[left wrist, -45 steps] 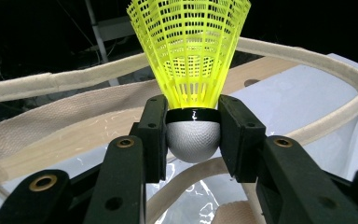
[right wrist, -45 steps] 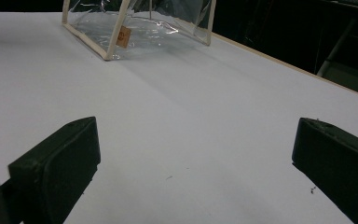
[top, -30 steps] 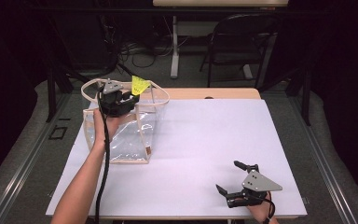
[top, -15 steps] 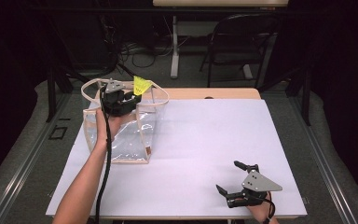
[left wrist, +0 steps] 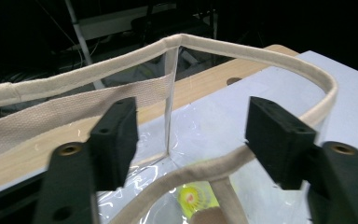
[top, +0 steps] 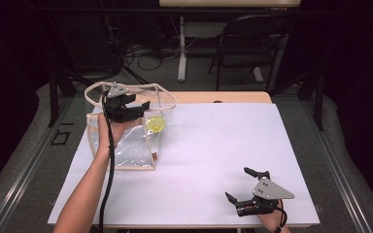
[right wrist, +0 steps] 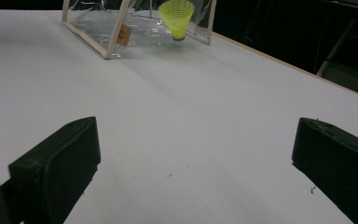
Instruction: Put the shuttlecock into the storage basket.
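Between my left gripper's [top: 135, 106] jaws, nothing: they have just been opening and now stand apart over the mouth of the clear bag [top: 126, 145], pads clear of its cream rim. Earlier they pinched the yellow shuttlecock [top: 156, 124] above the bag; it has since left them and now shows inside the bag, against the clear wall on the side towards my right gripper. Whether it rests on the bottom or is falling, I cannot tell.

My right gripper [top: 242, 187], near edge of the white table [top: 213, 145]: jaws spread wide, holding nothing, in the same spot as before, well apart from the bag.

Hard to make out:
- Left gripper view: shuttlecock [left wrist: 192, 198] cut off at the bottom edge, blurred behind a rim strap.
- Right gripper view: bag [right wrist: 116, 28] cropped at the top; shuttlecock [right wrist: 176, 16] seen through its wall, cork end down.
- High view: my right hand mostly hidden under the gripper's grey plate.

Count: 2 grippers, 1 bag, 1 shuttlecock, 1 table, 1 brown tag [top: 154, 156] on the bag's near corner.
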Demonstrator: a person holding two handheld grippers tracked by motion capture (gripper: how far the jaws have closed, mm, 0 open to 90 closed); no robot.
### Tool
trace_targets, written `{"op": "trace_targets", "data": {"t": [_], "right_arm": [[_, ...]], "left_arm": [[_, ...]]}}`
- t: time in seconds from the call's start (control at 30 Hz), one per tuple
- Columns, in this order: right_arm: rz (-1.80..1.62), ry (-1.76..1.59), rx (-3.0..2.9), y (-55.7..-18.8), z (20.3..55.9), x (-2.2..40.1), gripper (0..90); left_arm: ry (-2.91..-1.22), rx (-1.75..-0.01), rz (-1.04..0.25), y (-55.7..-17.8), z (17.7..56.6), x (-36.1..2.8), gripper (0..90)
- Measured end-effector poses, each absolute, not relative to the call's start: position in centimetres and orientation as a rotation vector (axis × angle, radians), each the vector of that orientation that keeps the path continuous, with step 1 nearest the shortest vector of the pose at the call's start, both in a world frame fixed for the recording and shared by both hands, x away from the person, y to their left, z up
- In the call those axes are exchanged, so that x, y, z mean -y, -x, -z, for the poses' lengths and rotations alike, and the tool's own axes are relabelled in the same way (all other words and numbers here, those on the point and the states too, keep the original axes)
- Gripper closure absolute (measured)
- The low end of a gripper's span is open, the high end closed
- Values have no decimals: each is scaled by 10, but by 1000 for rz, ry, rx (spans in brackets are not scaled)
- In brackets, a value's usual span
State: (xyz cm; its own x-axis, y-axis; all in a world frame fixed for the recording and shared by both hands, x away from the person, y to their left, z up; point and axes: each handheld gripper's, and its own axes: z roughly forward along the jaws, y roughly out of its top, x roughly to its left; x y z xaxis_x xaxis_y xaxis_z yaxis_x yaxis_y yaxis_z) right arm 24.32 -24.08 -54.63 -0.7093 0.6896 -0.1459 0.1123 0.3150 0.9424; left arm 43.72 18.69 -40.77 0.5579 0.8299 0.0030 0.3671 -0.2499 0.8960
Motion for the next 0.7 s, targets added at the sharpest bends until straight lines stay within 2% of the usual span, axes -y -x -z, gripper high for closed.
{"op": "trace_targets", "data": {"t": [0.3, 0.7], "right_arm": [[-1405, -706, -2047, -244, 547, 242, 4], [-1412, -712, -2047, -243, 547, 242, 4]], "left_arm": [[-1846, -955, -631, -421, 408, -193, 159], [-1858, -914, -680, -393, 409, -191, 81]]}}
